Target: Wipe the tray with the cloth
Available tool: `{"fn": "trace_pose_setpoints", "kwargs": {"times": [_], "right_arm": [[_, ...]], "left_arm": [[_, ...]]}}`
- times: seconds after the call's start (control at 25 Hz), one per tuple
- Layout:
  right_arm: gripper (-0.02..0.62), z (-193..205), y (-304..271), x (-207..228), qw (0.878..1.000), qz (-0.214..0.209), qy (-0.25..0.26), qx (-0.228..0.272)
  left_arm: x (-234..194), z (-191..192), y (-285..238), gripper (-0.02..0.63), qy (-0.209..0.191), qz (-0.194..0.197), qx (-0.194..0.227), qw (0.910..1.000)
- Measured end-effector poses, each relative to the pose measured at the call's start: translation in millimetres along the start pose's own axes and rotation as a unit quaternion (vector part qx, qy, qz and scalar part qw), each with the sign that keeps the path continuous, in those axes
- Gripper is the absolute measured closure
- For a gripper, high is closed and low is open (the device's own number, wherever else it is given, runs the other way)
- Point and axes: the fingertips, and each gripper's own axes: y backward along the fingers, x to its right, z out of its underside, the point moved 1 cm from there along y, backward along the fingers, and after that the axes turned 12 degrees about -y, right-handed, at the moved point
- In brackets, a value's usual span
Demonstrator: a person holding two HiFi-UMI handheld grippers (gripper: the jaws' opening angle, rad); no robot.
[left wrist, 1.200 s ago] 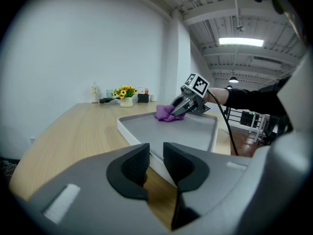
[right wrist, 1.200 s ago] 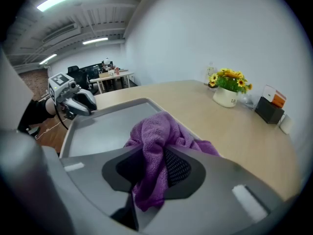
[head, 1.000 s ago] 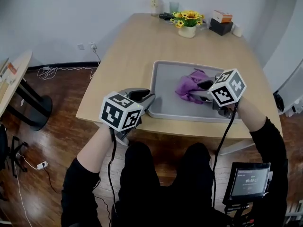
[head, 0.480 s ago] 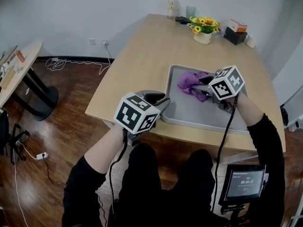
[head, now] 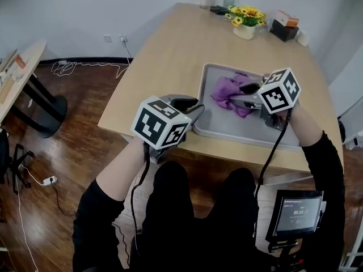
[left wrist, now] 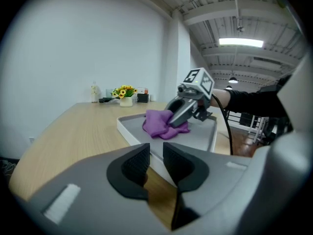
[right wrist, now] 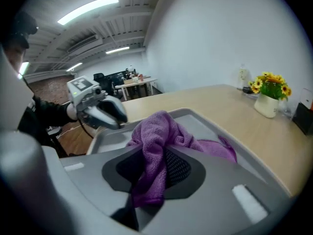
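A grey tray (head: 227,124) lies on the wooden table near its front edge. A crumpled purple cloth (head: 226,91) rests on the tray's far left part. My right gripper (head: 236,101) is shut on the cloth, and a fold of the cloth (right wrist: 155,148) hangs between its pads. At the tray's near left corner, my left gripper (head: 195,113) has its jaws nearly together on the rim. In the left gripper view the tray (left wrist: 200,137) runs up to that narrow gap, with the cloth (left wrist: 157,124) and the right gripper (left wrist: 177,117) beyond.
A white pot of yellow flowers (head: 245,18), a dark box (head: 282,28) and small bottles stand at the table's far end. A second table (head: 20,75) is at the left, and cables lie on the wooden floor. A screen (head: 298,211) hangs at my right side.
The right gripper has dragged the cloth a little toward the tray's left side. The left gripper stays at the tray's near left corner. The head view has shifted.
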Motion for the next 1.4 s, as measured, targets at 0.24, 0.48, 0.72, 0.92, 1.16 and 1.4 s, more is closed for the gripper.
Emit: {"fn": "trace_pose_setpoints", "kwargs": {"times": [0.24,0.48,0.72,0.92,1.16,1.4], "right_arm": [[0.5,45.0,12.1,-80.8,0.996,-0.062,0.049,-0.031],[0.497,30.8,4.3,-62.2,0.995,-0.069,0.061,-0.047],[0.498,-26.1,-30.8,30.2,0.996,0.051,0.06,-0.035],[0.498,-64.9,-38.1,59.7,0.994,0.099,0.037,0.012],[0.499,-31.2,-39.0,-2.8,0.999,0.041,0.035,-0.009],[0.499,9.7,-20.7,-60.9,0.999,-0.001,0.043,-0.014]], "left_arm": [[-2.1,-1.8,-6.3,0.538,-0.005,-0.009,-0.002,0.9999],[1.7,-5.7,-7.1,0.537,0.001,-0.007,-0.003,1.0],[2.4,1.1,-7.6,0.54,-0.013,-0.013,0.001,0.9998],[2.7,-7.6,0.6,0.54,-0.006,-0.002,0.001,1.0],[-2.1,-1.5,-5.3,0.54,-0.006,-0.008,0.001,1.0],[-7.6,-3.1,-10.1,0.541,-0.016,-0.016,0.002,0.9997]]}}
